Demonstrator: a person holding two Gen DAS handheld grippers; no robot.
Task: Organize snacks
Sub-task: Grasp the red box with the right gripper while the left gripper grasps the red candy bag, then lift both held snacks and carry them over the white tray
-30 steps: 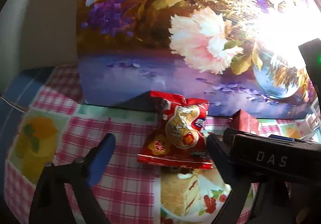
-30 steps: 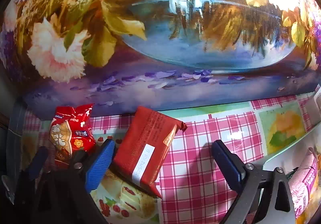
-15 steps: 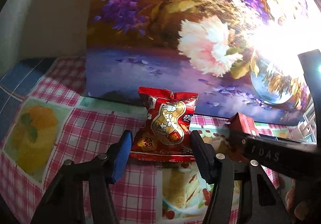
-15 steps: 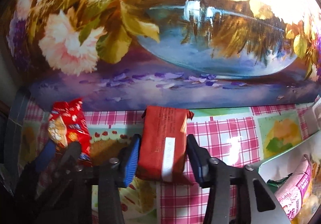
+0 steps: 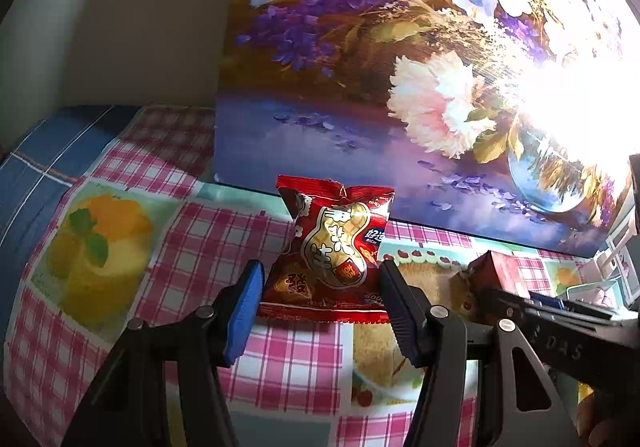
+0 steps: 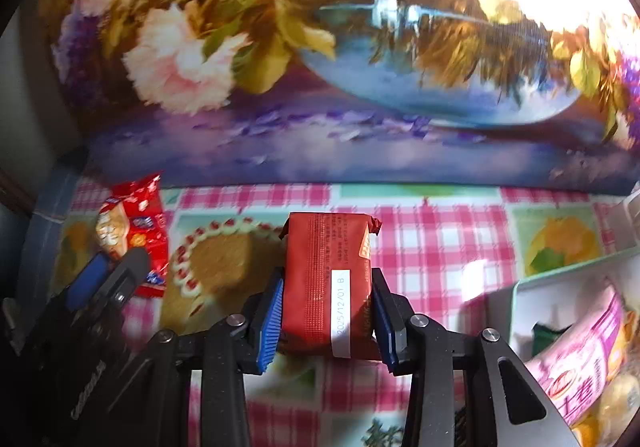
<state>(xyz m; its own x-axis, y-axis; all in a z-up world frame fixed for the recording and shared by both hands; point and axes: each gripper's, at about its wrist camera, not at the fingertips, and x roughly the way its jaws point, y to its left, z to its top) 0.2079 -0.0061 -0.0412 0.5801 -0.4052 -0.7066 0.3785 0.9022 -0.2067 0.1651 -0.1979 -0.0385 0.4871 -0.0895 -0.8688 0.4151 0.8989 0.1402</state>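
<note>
A red peanut packet (image 5: 332, 247) lies on the checked tablecloth, and my left gripper (image 5: 320, 279) is shut on it, with its blue pads pressing the packet's lower sides. An orange-red wrapped snack bar (image 6: 320, 275) with a white date label sits between the fingers of my right gripper (image 6: 327, 291). Those jaws are closing, and both pads touch the bar's sides. In the right wrist view the peanut packet (image 6: 132, 227) and the left gripper (image 6: 104, 275) show at the far left. In the left wrist view the bar (image 5: 500, 271) shows behind the right gripper's black body.
A large flower painting (image 5: 400, 107) stands upright along the back of the table, close behind both snacks. At the right sits a white bin (image 6: 560, 267) holding a pink packet (image 6: 580, 359) and other snacks. The blue table edge (image 5: 48, 167) runs at the far left.
Both grippers went from wide open to closed on their snacks. The snack bar turned from slanted to straight between the right fingers. Both views shifted along the table.
</note>
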